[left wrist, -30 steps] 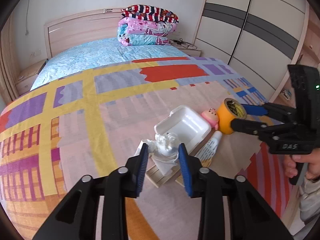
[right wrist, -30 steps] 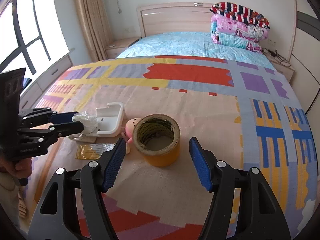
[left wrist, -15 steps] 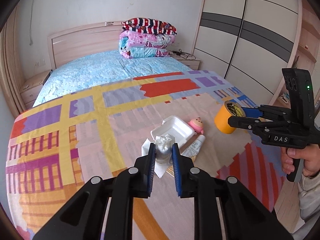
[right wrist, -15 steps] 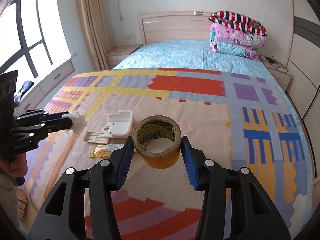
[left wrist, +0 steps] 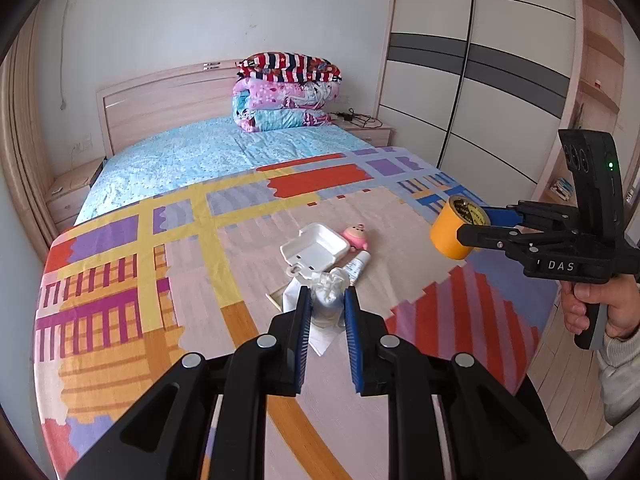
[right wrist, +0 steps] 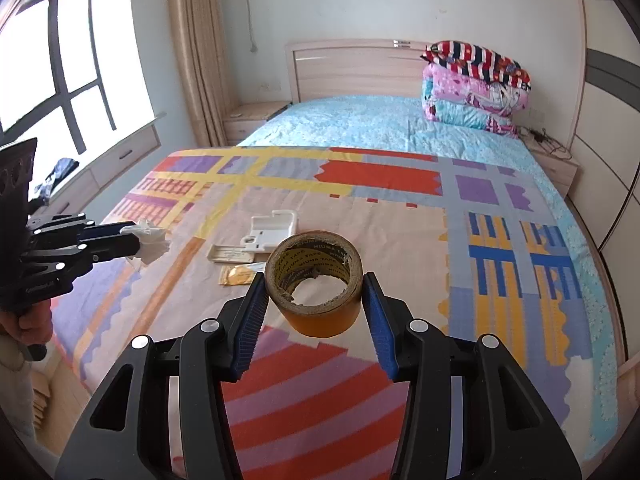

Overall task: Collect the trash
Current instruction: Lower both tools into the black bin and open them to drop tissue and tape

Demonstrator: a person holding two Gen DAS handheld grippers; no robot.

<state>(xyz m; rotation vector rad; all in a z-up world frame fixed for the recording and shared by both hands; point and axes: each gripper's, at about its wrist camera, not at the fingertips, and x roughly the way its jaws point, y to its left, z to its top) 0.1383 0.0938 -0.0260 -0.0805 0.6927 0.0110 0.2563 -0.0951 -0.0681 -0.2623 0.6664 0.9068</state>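
1. Two items are held above the bed (left wrist: 168, 264): the left hand-held gripper (left wrist: 325, 304) is clamped on a crumpled white tissue (left wrist: 326, 294)
2. The right hand-held gripper (right wrist: 316, 300) grips a roll of yellow tape (right wrist: 316, 280)
3. A white foam box (left wrist: 314, 246), a pink toy (left wrist: 357, 235) and a tube (left wrist: 358, 266) lie on the bedspread

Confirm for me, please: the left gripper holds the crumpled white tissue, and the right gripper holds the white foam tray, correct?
Not quite. The left gripper does hold the crumpled white tissue, but the right gripper holds the roll of yellow tape, as the right wrist view shows. The white foam tray lies on the bed.
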